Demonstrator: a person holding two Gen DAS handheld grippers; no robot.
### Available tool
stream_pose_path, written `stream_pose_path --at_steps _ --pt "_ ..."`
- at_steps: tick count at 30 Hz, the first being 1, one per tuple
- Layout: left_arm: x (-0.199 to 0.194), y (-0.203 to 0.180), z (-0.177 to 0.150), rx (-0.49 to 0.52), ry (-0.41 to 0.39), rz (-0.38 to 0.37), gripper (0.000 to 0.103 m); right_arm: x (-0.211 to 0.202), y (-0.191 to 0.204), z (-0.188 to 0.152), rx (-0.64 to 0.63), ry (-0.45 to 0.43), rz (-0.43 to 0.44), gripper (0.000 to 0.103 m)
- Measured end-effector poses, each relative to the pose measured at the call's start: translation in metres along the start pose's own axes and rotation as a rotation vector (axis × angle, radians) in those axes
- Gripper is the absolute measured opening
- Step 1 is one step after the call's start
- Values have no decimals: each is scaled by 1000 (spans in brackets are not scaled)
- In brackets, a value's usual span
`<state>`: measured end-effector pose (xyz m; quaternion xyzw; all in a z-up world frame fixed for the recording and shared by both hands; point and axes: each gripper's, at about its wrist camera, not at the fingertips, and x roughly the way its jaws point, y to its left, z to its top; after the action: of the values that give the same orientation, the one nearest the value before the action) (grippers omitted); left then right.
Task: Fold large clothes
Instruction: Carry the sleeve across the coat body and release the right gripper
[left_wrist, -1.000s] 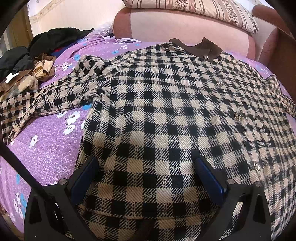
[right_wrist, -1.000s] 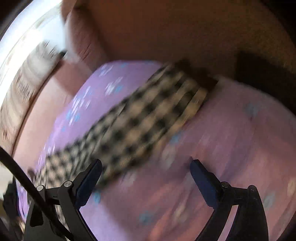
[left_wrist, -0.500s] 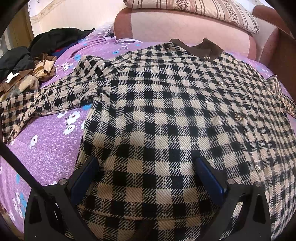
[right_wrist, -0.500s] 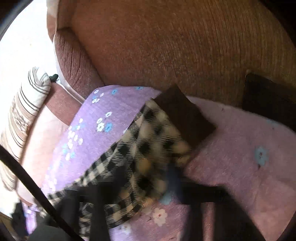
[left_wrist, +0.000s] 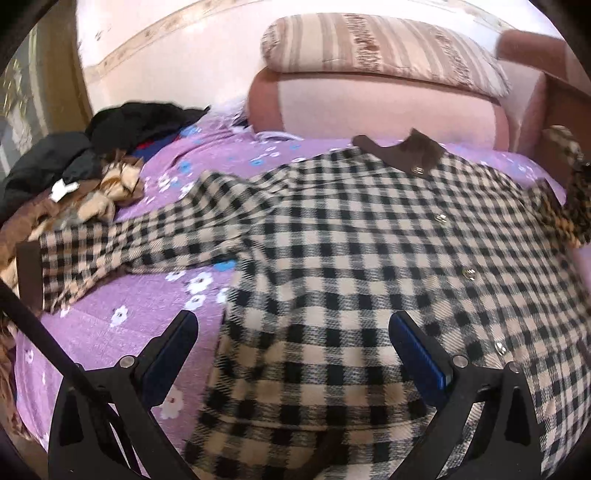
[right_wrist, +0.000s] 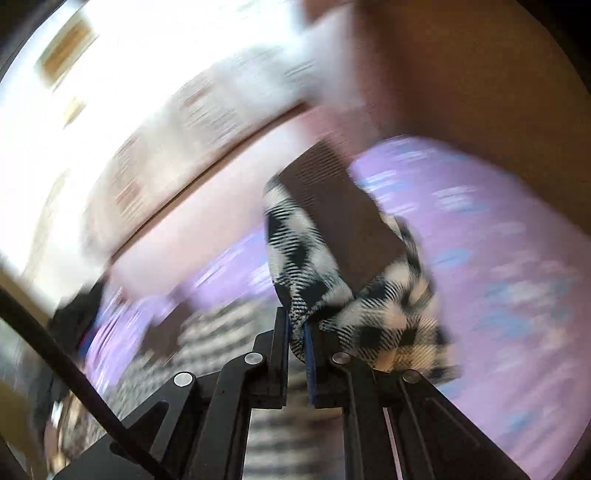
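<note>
The checked coat (left_wrist: 369, 258) lies spread face up on my purple flowered bedsheet (left_wrist: 110, 332), collar toward the pink headboard (left_wrist: 388, 107) and striped pillow (left_wrist: 369, 44). My left gripper (left_wrist: 291, 343) hovers above its hem, jaws wide and empty. My right gripper (right_wrist: 296, 332) has its jaws clamped on the brown-cuffed sleeve (right_wrist: 332, 236). A pile of clothes (left_wrist: 92, 162) crowds the left side of the bed.
</note>
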<state>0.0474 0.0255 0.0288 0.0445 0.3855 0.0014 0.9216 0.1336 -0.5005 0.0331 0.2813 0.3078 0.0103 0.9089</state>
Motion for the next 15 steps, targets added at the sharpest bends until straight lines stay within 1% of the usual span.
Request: stream_pose_path --at_steps 2,3,4,5,6,7,8,9,10,11,13,14,15 --pt "4 16 7 -46 1 12 103 21 49 -24 -107 99 108 9" --pt "4 24 10 -68 -4 17 103 32 73 -42 -160 165 172 9" --pt "4 30 13 -87 -6 19 103 45 99 -63 -224 251 242 12" --pt "6 37 18 -106 -4 18 103 58 121 -83 -285 350 312 12" --pt "10 46 25 -131 1 10 103 67 135 -98 -329 420 349 18" --pt "9 49 25 -147 0 5 103 73 150 -116 -384 477 361 30" --pt "12 57 31 -171 -4 -3 103 74 161 -128 -437 491 349 36" --pt "13 62 34 -186 -11 -13 103 73 167 -132 -465 490 348 44" --pt "11 61 33 -194 -16 -24 103 68 171 -135 -484 485 348 48" --pt "12 63 35 -199 -18 -38 103 61 171 -135 -491 467 328 49" --pt "12 61 37 -197 -15 -86 103 45 162 -133 -490 418 258 57" --pt "11 59 37 -194 -13 -108 103 37 157 -129 -475 404 222 61" --pt "13 55 41 -188 -7 -132 103 27 149 -123 -442 396 197 62"
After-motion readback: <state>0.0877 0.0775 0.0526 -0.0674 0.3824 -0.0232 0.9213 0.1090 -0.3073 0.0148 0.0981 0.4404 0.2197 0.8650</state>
